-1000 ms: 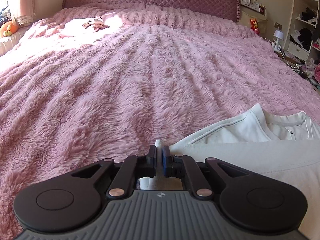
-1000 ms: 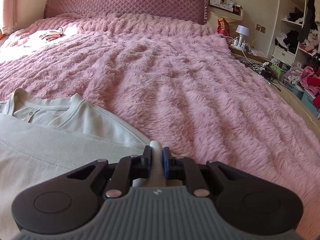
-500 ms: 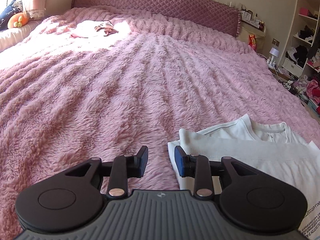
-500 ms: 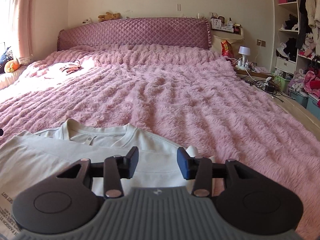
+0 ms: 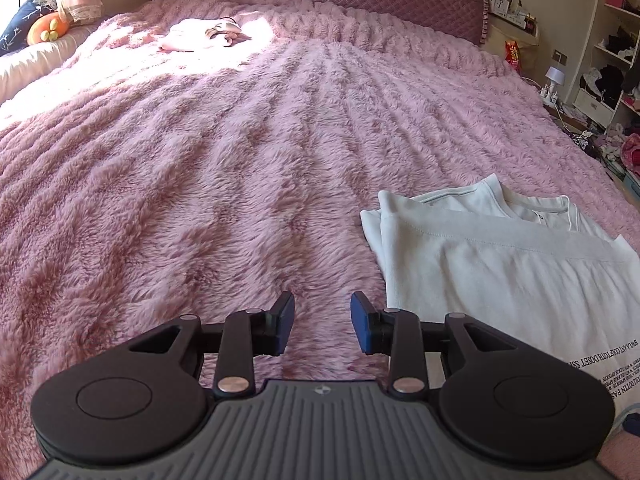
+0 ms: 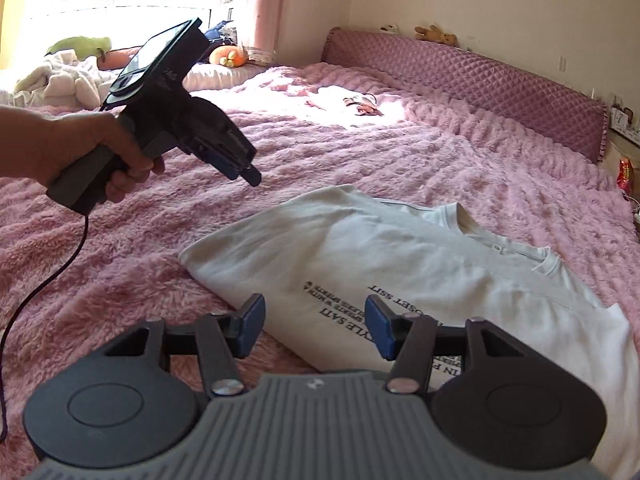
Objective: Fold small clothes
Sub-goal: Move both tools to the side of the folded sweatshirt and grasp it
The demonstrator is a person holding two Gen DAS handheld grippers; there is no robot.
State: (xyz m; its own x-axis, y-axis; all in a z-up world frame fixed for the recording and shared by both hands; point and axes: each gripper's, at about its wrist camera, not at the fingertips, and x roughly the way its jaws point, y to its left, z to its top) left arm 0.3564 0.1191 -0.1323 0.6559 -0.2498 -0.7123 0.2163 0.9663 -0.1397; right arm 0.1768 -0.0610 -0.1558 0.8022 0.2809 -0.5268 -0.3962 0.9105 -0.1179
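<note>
A white T-shirt (image 5: 500, 264) with black printed text lies folded in half on the pink fluffy bedspread (image 5: 240, 160), hem laid up near the collar. In the right wrist view the shirt (image 6: 360, 256) fills the middle. My left gripper (image 5: 322, 322) is open and empty over the bedspread, just left of the shirt's edge. My right gripper (image 6: 316, 326) is open and empty above the shirt's near folded edge. The left gripper (image 6: 244, 170) also shows in the right wrist view, held in a hand above the bed, left of the shirt.
A small pale garment (image 5: 204, 34) lies far up the bed in sunlight. The quilted headboard (image 6: 460, 72) runs along the back. Shelves with clothes (image 5: 612, 56) and a bedside lamp (image 5: 554, 78) stand right. Plush toys and bedding (image 6: 72, 72) sit by the window.
Both grippers were shut on the shirt's hem corners, then opened and let go. Both have pulled back and lifted; the right one has turned left.
</note>
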